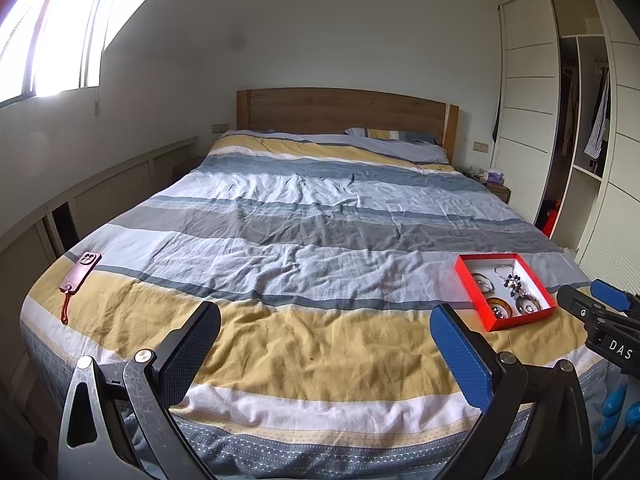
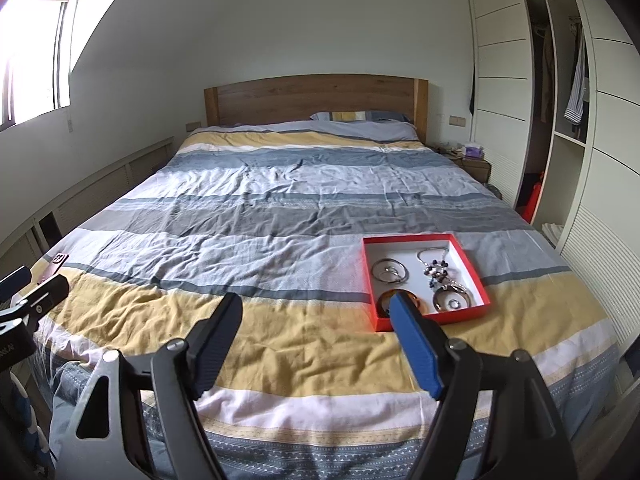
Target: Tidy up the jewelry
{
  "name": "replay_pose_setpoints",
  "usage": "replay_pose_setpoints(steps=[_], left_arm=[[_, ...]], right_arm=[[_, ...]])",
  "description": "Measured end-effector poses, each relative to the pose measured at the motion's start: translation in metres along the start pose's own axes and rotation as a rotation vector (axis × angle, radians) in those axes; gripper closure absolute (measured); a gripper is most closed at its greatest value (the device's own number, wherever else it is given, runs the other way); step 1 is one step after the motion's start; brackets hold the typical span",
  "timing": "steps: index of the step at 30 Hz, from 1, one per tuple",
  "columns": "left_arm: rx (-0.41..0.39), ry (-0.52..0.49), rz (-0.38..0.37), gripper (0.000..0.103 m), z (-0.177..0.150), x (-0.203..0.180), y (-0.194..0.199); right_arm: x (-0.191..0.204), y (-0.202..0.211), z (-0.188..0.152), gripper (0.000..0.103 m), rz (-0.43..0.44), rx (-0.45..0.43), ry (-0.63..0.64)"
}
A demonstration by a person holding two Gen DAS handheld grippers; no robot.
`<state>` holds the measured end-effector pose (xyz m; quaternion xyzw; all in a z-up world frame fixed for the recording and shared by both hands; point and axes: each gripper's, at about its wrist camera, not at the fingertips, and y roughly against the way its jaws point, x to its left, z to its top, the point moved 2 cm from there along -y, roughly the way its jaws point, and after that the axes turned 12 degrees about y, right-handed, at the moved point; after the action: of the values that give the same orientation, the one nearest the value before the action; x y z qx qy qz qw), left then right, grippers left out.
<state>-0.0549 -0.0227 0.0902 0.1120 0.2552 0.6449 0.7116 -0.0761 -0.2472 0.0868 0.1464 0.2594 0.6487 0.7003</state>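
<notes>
A red box (image 2: 480, 280) with a white floor lies on the bed's near right part; it also shows in the left wrist view (image 1: 466, 278). In it lie silver bangles (image 2: 390, 271), a beaded necklace (image 2: 438, 268), an amber bangle (image 2: 384, 303) and a silver ring holder (image 2: 452, 302). My right gripper (image 2: 316, 314) is open and empty, above the yellow stripe just left of the box. My left gripper (image 1: 325, 322) is open and empty, over the bed's near middle. The right gripper also shows at the right edge of the left wrist view (image 1: 592, 298).
A striped duvet (image 2: 280, 208) covers the bed. A dark red phone with a strap (image 1: 80, 274) lies at the near left corner. A wardrobe (image 2: 540, 100) stands on the right, a nightstand (image 2: 472, 160) beside the headboard, and a window (image 1: 52, 40) on the left.
</notes>
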Motion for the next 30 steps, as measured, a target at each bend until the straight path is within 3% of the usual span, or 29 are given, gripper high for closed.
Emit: replay_pose_setpoints(steps=[30], left_arm=[[0.073, -0.006, 0.013, 0.001, -0.017, 0.002, -0.028]], right_arm=[[-0.007, -0.014, -0.011, 0.028, -0.028, 0.038, -0.002]])
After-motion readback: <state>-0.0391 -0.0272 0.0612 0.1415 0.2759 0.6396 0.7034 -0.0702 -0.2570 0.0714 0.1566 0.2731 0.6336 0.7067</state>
